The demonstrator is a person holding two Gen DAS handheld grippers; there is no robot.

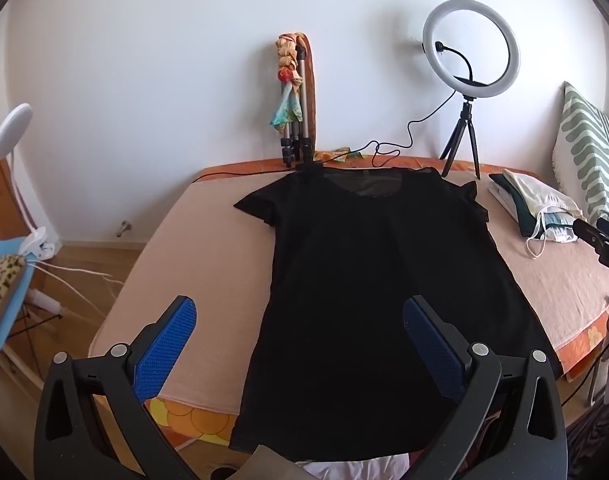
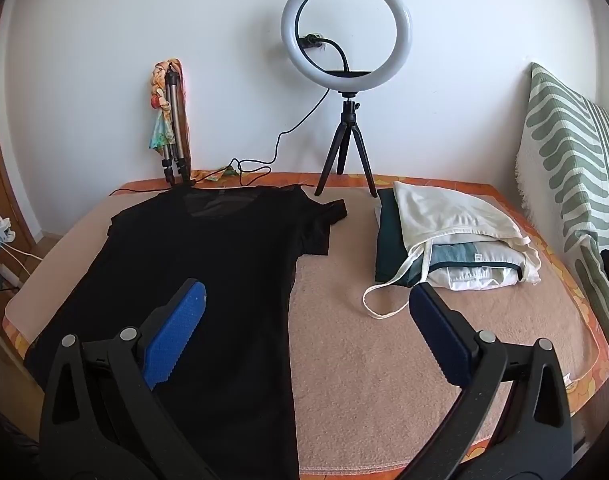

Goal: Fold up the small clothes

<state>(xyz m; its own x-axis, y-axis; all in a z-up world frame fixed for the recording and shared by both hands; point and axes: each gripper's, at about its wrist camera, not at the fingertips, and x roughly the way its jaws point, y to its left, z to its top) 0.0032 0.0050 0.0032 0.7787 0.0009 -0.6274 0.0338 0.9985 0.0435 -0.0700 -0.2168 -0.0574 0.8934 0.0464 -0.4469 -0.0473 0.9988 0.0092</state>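
A black short-sleeved t-shirt [image 1: 368,280] lies flat and spread out on the pink-covered bed [image 1: 208,240], neck toward the wall and hem hanging over the near edge. It also shows in the right wrist view [image 2: 208,264] at the left. My left gripper [image 1: 300,320] is open and empty, held above the shirt's lower left part. My right gripper [image 2: 308,308] is open and empty, above the shirt's right edge and the bare cover. The right gripper's tip shows at the right edge of the left wrist view [image 1: 600,236].
A pile of folded clothes with a cream tote bag [image 2: 452,244] lies at the right of the bed. A ring light on a tripod [image 2: 346,80] and a folded tripod [image 2: 174,128] stand by the wall, with a cable [image 2: 256,160]. A striped cushion [image 2: 572,152] leans at the right.
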